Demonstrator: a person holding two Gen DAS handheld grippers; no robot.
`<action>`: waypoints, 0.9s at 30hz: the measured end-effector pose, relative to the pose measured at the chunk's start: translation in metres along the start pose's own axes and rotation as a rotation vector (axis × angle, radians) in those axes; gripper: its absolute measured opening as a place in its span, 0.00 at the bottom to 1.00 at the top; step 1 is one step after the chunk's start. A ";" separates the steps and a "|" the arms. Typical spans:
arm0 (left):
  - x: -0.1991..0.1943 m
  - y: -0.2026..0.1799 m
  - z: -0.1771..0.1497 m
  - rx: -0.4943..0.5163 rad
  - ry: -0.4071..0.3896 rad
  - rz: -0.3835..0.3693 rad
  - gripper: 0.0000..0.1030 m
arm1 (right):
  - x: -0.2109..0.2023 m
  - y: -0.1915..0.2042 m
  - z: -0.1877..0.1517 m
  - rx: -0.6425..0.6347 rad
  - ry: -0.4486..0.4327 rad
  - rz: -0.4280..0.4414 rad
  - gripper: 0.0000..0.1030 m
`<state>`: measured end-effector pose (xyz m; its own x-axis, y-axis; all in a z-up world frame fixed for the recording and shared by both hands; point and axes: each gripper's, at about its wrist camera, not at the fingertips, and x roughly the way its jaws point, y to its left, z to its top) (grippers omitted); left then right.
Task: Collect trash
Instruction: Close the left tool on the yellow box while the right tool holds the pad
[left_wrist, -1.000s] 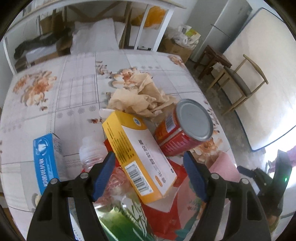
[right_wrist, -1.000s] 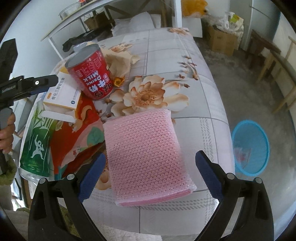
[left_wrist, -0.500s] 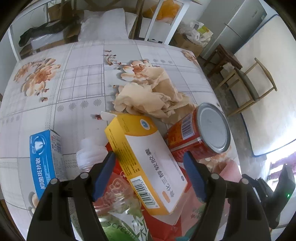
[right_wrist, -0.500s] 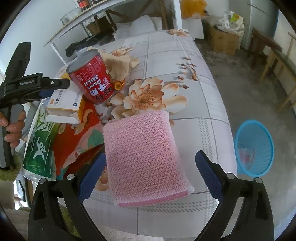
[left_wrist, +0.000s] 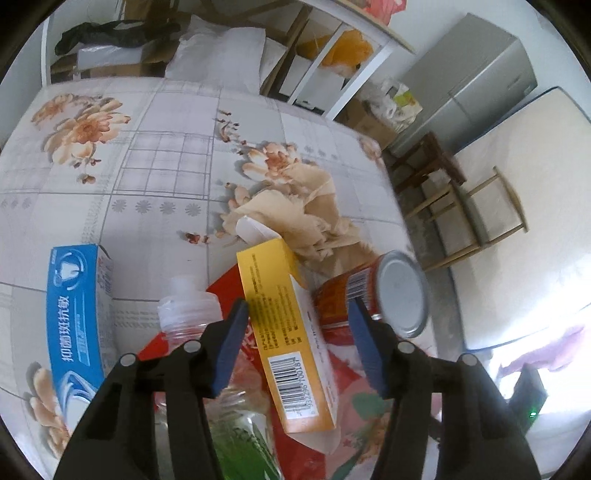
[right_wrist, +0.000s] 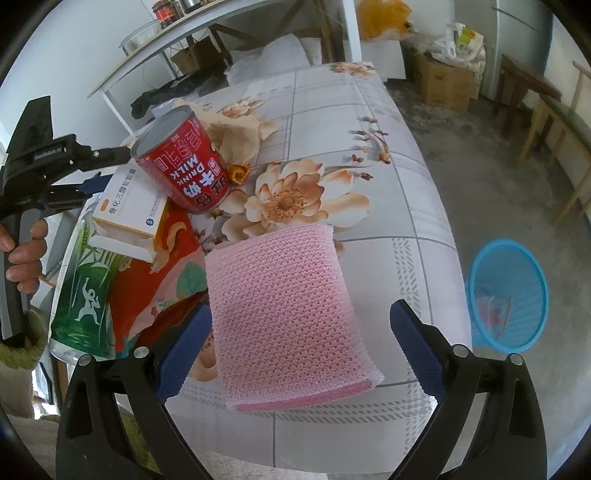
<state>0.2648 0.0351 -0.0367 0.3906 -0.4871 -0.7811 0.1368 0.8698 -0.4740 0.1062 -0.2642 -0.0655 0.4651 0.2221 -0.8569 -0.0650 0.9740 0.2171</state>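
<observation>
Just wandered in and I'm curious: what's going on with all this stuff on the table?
Someone is clearing trash with two tools. The left hand-held gripper is open around a yellow medicine box lying on the pile beside a red milk can. The right hand-held gripper is open too, with a pink sponge between its fingers. A blue wastebasket stands on the floor.

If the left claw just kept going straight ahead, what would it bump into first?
Most likely the yellow box, which already lies between the open left gripper's fingers. The red can sits just right of that line; depth is hard to judge.
</observation>
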 end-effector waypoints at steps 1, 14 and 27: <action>-0.002 0.000 -0.001 -0.004 -0.008 -0.020 0.53 | 0.000 0.000 0.000 -0.001 0.000 0.000 0.90; 0.008 -0.023 -0.015 0.077 -0.003 -0.013 0.53 | -0.001 0.001 0.000 -0.004 0.000 -0.003 0.90; 0.004 -0.021 -0.018 0.079 0.008 0.062 0.52 | -0.002 0.004 0.001 -0.015 -0.006 -0.015 0.90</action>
<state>0.2468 0.0139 -0.0373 0.3928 -0.4329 -0.8113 0.1842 0.9014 -0.3918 0.1057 -0.2604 -0.0627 0.4712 0.2070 -0.8574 -0.0715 0.9778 0.1968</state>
